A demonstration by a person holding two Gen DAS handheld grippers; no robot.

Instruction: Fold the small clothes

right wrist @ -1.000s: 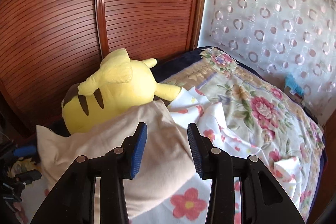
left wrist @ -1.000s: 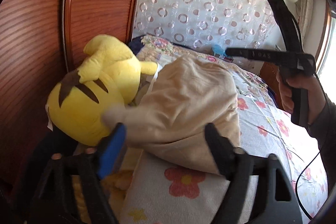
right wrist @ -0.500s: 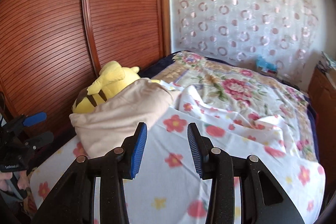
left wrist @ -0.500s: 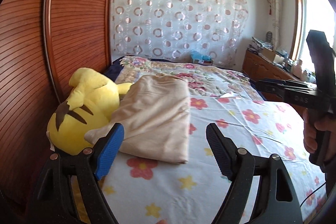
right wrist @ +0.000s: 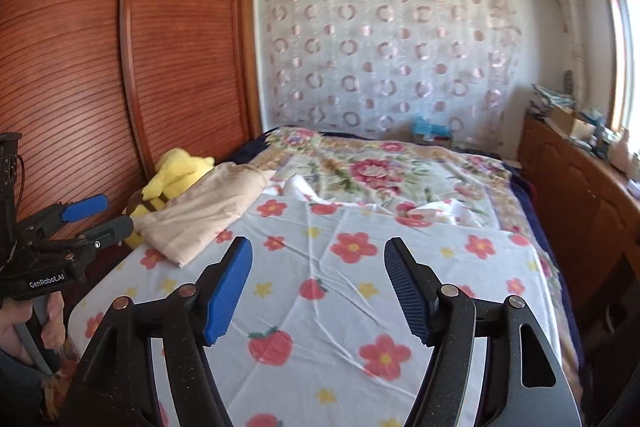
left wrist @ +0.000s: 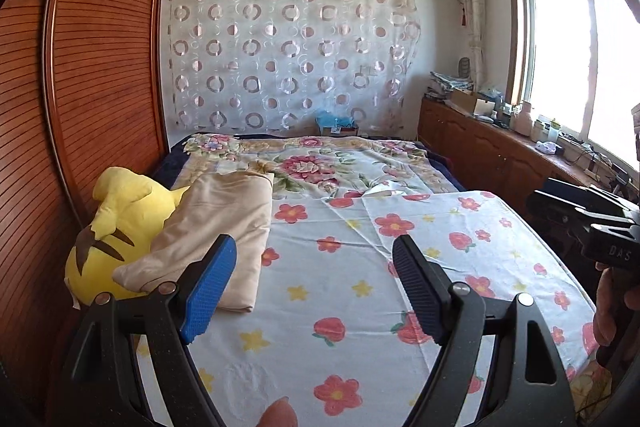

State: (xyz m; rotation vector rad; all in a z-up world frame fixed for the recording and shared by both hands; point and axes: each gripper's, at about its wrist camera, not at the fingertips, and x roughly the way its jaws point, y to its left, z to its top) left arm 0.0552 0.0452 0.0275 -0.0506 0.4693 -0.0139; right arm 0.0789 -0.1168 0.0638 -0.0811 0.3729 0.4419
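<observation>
Beige folded cloth (left wrist: 224,223) lies at the bed's (left wrist: 400,255) left edge, leaning on a yellow plush toy (left wrist: 116,227). Left gripper (left wrist: 312,283) gapes empty; right gripper (right wrist: 318,287), jaws just widened, holds nothing.

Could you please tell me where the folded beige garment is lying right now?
In both wrist views the beige garment lies at the bed's left edge, leaning on the yellow plush toy beside the wooden wardrobe.

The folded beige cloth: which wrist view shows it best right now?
Left wrist view: the folded beige cloth is near and large, leaning on the yellow plush toy. The right wrist view shows it smaller, off to the left.
</observation>
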